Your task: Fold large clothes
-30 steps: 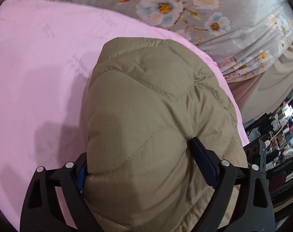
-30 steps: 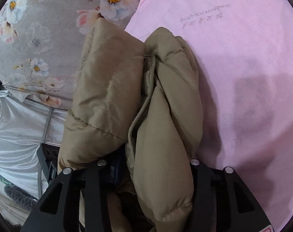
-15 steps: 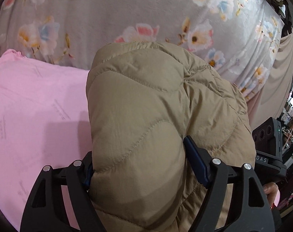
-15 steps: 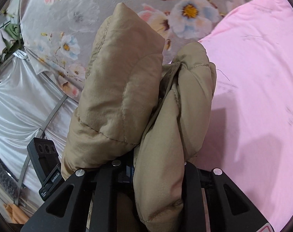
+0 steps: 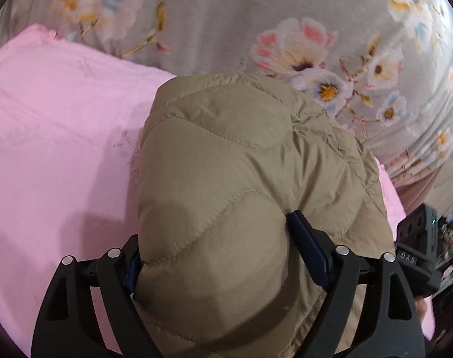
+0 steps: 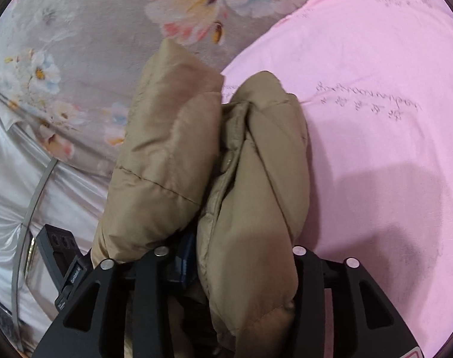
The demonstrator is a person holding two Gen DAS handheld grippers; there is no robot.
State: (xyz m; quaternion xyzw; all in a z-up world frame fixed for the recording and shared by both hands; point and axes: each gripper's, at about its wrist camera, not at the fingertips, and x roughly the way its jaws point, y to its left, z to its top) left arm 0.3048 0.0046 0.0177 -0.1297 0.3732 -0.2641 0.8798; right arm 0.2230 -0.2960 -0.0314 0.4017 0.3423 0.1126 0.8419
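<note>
A tan quilted puffer jacket (image 5: pixel 241 179) bulges between the fingers of my left gripper (image 5: pixel 217 250), which is shut on it; a blue pad (image 5: pixel 307 247) presses its right side. In the right wrist view the same jacket (image 6: pixel 250 185) is bunched in thick folds, and my right gripper (image 6: pixel 226 256) is shut on it. Both hold the jacket above the pink sheet (image 5: pixel 56 149), near its edge. The fingertips are hidden by the fabric.
The pink sheet (image 6: pixel 390 119) lies on a grey floral bedspread (image 5: pixel 286 21), which also shows in the right wrist view (image 6: pixel 92 44). The other gripper's black camera body (image 5: pixel 420 244) sits at the right. Silver fabric (image 6: pixel 5 208) hangs beside the bed.
Both grippers have kept hold of the jacket and tilted up toward the floral bedspread, then partly back down; more pink sheet shows again than half a second ago.
</note>
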